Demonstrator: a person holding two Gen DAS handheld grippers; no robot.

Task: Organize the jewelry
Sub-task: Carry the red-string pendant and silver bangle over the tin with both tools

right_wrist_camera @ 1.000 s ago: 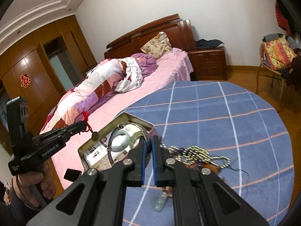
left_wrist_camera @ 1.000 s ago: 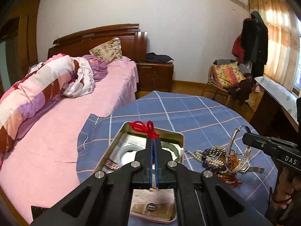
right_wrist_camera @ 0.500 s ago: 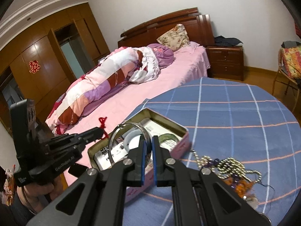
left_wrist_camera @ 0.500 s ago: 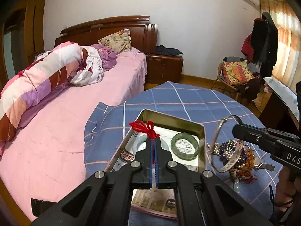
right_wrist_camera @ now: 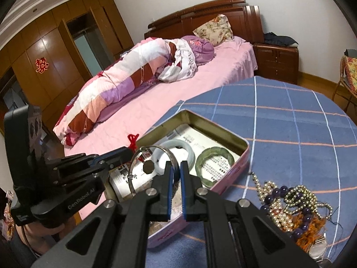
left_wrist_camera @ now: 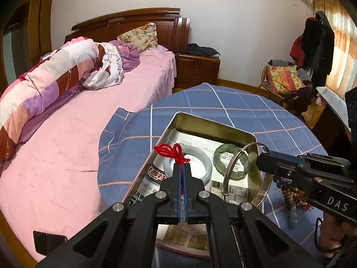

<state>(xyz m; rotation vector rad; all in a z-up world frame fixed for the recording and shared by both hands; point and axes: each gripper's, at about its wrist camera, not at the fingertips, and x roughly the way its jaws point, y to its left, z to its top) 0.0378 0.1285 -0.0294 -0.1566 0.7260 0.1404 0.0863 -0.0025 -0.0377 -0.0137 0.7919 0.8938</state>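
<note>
An open metal tin lined with printed paper sits on the blue checked tablecloth. A pale bangle and a green bangle lie in it. My left gripper is shut on a red cord with a small dark pendant hanging over the tin. My right gripper is shut on a silver wire bangle, held above the tin.
A tangled heap of bead necklaces lies on the cloth right of the tin. A pink bed with a rolled quilt borders the table's left. A nightstand and a chair stand beyond.
Both grippers have moved left and forward over the tin with their loads. The tin now sits right under them and the bead heap has slid to the right of view.
</note>
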